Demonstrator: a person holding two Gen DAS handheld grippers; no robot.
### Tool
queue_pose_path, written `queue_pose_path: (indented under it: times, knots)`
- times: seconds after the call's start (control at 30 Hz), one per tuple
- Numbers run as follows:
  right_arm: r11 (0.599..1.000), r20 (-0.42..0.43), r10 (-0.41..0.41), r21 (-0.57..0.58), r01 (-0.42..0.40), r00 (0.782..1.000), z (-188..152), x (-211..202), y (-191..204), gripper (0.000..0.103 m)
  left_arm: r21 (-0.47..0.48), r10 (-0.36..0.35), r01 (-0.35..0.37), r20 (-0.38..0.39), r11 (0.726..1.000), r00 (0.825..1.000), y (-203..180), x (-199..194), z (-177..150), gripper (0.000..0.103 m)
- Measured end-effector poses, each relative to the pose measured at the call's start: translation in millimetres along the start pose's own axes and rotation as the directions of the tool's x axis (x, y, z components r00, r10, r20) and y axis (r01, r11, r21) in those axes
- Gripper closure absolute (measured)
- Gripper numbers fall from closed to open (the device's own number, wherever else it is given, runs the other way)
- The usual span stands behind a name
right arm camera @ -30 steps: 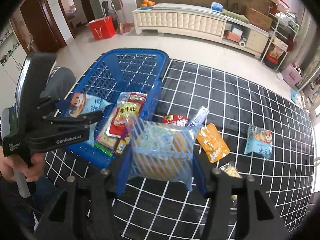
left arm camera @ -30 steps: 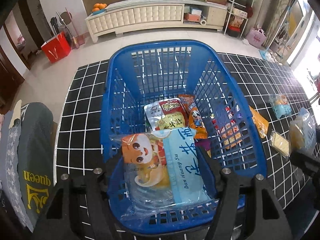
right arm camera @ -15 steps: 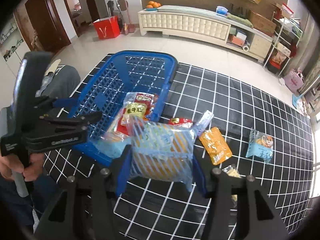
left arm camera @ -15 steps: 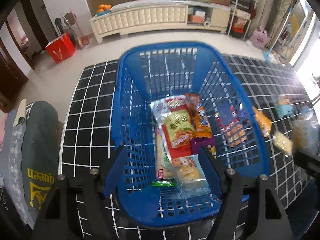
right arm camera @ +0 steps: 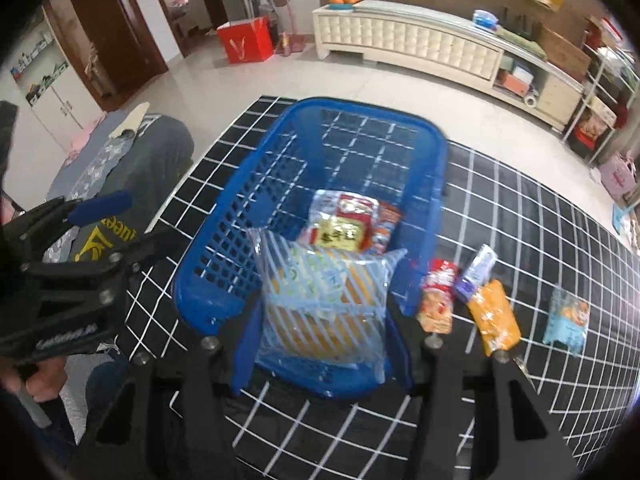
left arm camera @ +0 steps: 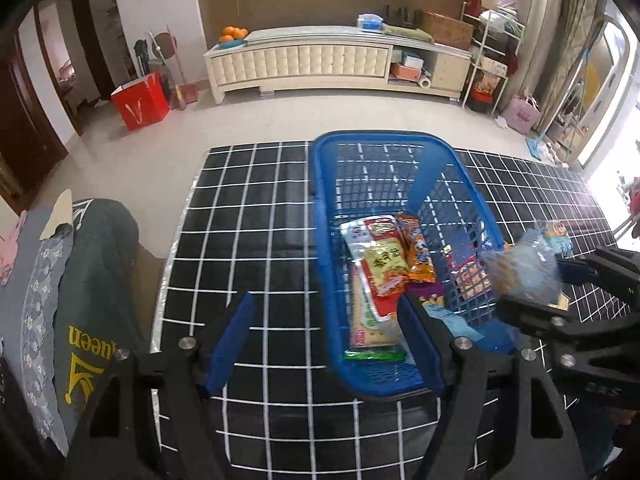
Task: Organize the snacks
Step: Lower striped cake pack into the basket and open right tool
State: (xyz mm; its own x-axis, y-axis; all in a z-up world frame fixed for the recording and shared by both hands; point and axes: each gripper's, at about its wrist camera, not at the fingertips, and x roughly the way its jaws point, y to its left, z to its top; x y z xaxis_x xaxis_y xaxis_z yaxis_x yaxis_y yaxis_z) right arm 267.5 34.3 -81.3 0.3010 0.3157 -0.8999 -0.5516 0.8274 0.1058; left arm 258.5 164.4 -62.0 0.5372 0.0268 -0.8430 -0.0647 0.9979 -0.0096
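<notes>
Snacks: striped packet poised over the basket

Snacks in crinkly foil and clear plastic wrappers lie in 2 groups; several are already piled in the blue plastic lattice basket (right arm camera: 280, 184) on the black cloth with a white grid (right arm camera: 520, 216), among them a red-and-yellow packet (right arm camera: 344, 228) and an orange packet (left arm camera: 416, 250) beside it; 4 more lie on the cloth just to the right of the basket: a red biscuit packet (right arm camera: 438, 296), a small purple-and-white sachet (right arm camera: 476, 272), an orange foil pouch (right arm camera: 494, 316) and a pale blue cartoon packet (right arm camera: 568, 320) a little further off

The right gripper (right arm camera: 320, 344) is clenched on a clear blue-striped bag of yellow biscuits (right arm camera: 320, 296), held above the near end of the basket; from the left wrist view the same bag hangs at the basket's right rim; the left gripper (left arm camera: 324, 328) is spread wide and carries nothing, its right finger over the basket's near corner and its left finger over bare cloth

Judging by this, the step in hand is the delivery of the striped bag; the next move seems to call for easing it in over the rim, above the pile, and then letting the jaws part so it drops flat on the other packets; the bag looks light and slippery, so it may slide or catch on the rim if released too far out; the empty left gripper appears free to fetch 1 of the 4 remaining packets
</notes>
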Motion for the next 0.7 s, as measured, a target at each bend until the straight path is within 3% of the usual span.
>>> queue_pose_path:
  times: [0.27,0.37,0.53,0.7]
  knots:
    - [1.000,-0.092,0.019,-0.010,-0.020,0.996,8.2,49.4,20.6,0.042,-0.047,0.032,-0.033,-0.033,0.998,0.999,38.8,16.8,-13.0,0.031]
    - [0.999,-0.142,0.049,0.009,-0.049,0.989,8.8,66.7,21.8,0.042,-0.083,0.009,-0.013,-0.051,0.996,0.999,51.5,26.8,-19.1,0.031]
    - [0.999,-0.160,0.033,-0.015,-0.036,0.987,9.2,82.0,32.2,0.042,-0.105,0.004,-0.011,-0.072,0.994,0.997,62.4,42.7,-25.4,0.031]
    - [0.997,-0.178,0.061,-0.038,-0.069,0.982,8.8,87.2,37.2,0.034,-0.123,-0.007,-0.004,-0.086,0.992,0.996,65.4,48.9,-29.8,0.031]
